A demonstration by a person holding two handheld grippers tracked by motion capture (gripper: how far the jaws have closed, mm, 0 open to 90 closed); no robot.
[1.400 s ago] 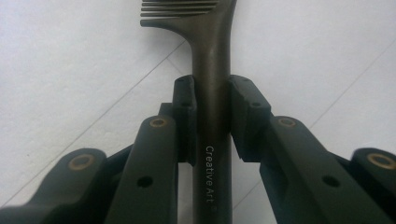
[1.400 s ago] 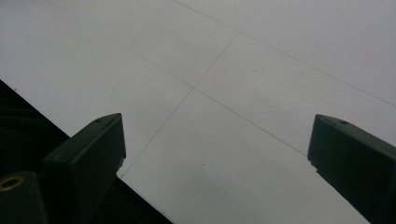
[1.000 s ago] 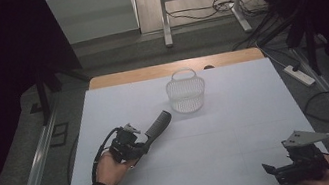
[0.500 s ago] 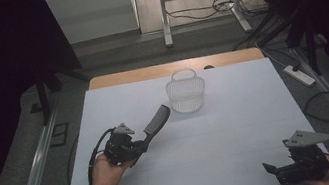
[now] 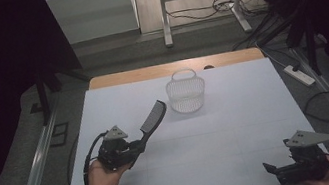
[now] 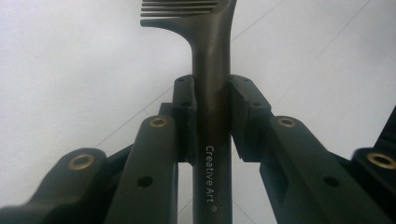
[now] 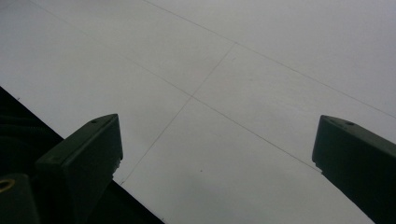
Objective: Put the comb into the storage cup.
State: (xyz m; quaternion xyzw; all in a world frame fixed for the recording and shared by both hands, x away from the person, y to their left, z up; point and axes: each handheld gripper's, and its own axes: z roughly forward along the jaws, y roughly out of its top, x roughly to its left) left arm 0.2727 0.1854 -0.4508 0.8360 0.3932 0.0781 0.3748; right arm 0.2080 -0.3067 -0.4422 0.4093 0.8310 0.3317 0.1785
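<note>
Left gripper view shows the two black jaws clenched on the handle of a dark comb (image 6: 211, 70), one pad on each side of the handle, both pressing against it. The handle runs straight up between the jaws, and the teeth of the comb begin at the top edge of that view. White letters "Creative Art" are printed on the lower part of the handle.

From the high view, the left gripper (image 5: 137, 145) is held by the person's left hand (image 5: 100, 176) near the front left part of the white table (image 5: 239, 125). The comb (image 5: 151, 120) sticks out from the jaws, slanting away from the person and to the right, and its toothed end points toward a white basket (image 5: 186, 94). The comb end is near the basket but apart from it. The basket stands upright at the far middle of the table, with its handle up.

Right gripper view shows its jaws released, standing wide apart with bare table between them. From the high view, the right gripper (image 5: 272, 170) is at the front right corner of the table, well apart from the comb.
</note>
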